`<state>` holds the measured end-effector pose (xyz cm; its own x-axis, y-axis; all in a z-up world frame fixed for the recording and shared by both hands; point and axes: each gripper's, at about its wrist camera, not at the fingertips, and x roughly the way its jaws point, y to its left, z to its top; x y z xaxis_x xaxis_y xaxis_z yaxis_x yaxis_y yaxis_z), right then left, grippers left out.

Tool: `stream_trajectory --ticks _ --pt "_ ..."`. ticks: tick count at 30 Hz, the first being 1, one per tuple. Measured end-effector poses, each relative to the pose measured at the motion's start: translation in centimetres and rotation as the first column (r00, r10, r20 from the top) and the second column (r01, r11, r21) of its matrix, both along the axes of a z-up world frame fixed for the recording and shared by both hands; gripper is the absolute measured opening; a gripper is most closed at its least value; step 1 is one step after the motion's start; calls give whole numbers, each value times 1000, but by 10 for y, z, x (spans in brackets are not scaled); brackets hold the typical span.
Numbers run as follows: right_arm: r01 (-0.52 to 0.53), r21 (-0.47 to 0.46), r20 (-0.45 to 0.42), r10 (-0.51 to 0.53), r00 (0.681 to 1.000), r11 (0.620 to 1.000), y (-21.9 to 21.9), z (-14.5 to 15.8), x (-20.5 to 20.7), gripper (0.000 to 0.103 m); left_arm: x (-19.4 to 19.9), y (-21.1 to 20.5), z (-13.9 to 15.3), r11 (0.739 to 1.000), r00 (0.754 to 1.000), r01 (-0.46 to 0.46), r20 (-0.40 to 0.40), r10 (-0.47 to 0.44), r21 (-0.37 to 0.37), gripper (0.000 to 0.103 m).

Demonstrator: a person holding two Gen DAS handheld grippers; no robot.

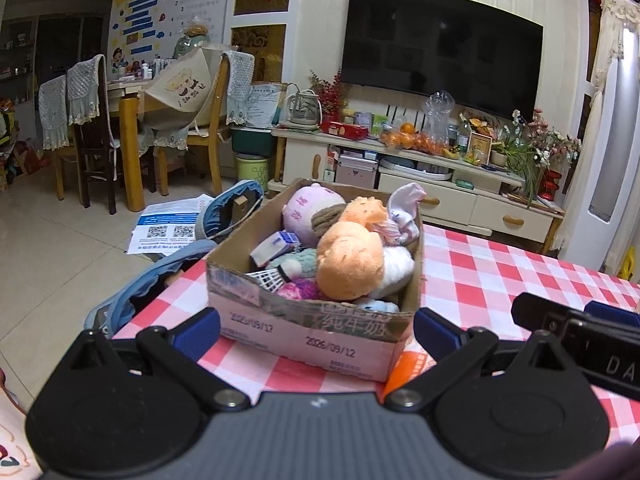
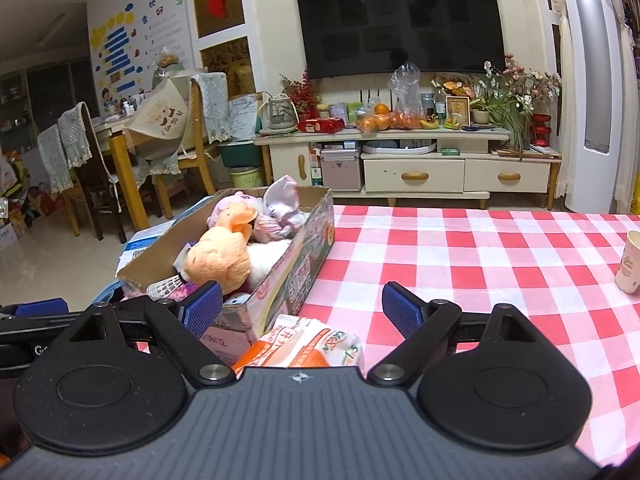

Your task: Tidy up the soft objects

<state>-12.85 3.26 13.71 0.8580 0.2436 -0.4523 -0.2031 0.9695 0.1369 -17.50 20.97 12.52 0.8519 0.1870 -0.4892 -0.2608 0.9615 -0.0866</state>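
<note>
Brown cardboard box (image 1: 320, 328) at my 12 o'clock: plush toys (image 1: 350, 264) packed. Orange-white printed bag (image 2: 304, 344) outside. Left tool (image 1: 316, 330), right tool (image 2: 302, 310): both released, empty.

Warm, fairly dim indoor light fills both views, brightest on the pale wall toward 12 o'clock. The television (image 2: 400, 20) shows faint reflections but no hard glare. Shadows on the checked worktop (image 2: 480, 260) are soft. Fisheye bending curves straight lines toward the edges, and the corners go black. Distant shelves look slightly soft.
</note>
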Motion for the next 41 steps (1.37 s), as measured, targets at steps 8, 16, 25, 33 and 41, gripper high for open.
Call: stream_trajectory --ticks 8,16,25,33,41 --pt "-2 -9 8 2 1000 1000 10 -1 -3 103 -3 6 -1 1000 1000 -20 4 20 5 102" --pt "1 -5 9 -1 1000 1000 11 -6 -1 103 -4 7 -4 999 999 -32 8 32 33 102" --pt "6 12 14 -6 1000 1000 5 -12 -3 103 0 3 -7 999 1000 -27 -2 27 41 102" --pt "14 47 12 -14 1000 999 -8 -18 -4 103 8 -9 -11 998 1000 -13 -12 14 56 102" --pt "60 124 16 -62 998 990 -58 -12 3 103 21 -47 -1 995 1000 19 7 -20 95 102"
